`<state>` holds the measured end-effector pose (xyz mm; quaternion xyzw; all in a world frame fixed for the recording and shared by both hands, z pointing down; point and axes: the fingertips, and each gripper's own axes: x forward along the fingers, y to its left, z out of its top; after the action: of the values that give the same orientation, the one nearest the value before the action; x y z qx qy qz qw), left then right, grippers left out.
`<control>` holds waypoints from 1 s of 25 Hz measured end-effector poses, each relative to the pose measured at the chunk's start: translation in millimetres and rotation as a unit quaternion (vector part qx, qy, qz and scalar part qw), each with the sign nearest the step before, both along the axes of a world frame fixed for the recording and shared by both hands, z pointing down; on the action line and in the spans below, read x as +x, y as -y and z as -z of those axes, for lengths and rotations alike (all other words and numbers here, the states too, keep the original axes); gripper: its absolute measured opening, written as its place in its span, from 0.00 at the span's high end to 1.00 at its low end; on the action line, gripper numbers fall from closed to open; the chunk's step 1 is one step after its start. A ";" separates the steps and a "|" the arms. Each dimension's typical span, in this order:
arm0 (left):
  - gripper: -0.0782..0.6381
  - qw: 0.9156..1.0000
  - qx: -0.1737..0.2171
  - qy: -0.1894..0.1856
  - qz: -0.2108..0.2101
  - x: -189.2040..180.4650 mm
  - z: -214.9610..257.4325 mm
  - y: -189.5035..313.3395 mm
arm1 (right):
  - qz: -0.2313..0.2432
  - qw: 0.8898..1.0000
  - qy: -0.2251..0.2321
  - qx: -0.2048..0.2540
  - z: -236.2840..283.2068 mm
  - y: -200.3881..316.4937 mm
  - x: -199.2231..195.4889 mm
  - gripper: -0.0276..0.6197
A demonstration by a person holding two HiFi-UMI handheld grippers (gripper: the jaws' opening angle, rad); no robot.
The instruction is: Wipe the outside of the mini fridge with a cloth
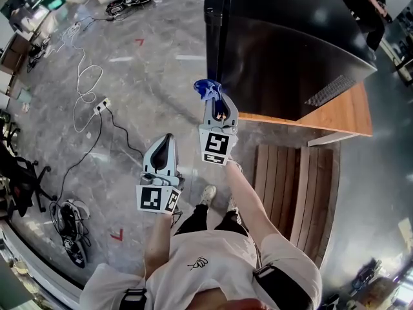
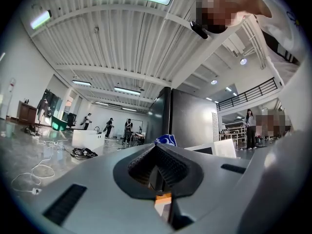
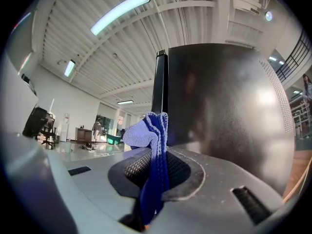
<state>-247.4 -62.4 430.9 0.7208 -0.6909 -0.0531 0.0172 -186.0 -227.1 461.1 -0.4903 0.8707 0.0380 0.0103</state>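
The black mini fridge stands on a wooden table at the upper right of the head view. My right gripper is shut on a blue cloth, and the bunched cloth is just off the fridge's front left corner. In the right gripper view the cloth stands up between the jaws, with the fridge's dark side close behind. My left gripper hangs lower and to the left over the floor, shut with nothing in it. Its own view shows the fridge and the cloth ahead.
White and black cables and a power strip lie on the grey floor at the left. A slatted wooden bench sits below the table. A black office chair and gear are at the far left. People stand far off.
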 end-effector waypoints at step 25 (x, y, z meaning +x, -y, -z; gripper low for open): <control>0.88 0.998 -0.002 0.000 -0.069 141.2 -10.3 40.9 | -0.123 0.991 -0.037 0.028 -4.9 45.7 231.8 0.86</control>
<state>-106.3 -103.3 441.2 0.7670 -0.6393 -0.0498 0.0223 45.7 -272.8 466.0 -0.5911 0.8024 0.0811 -0.0132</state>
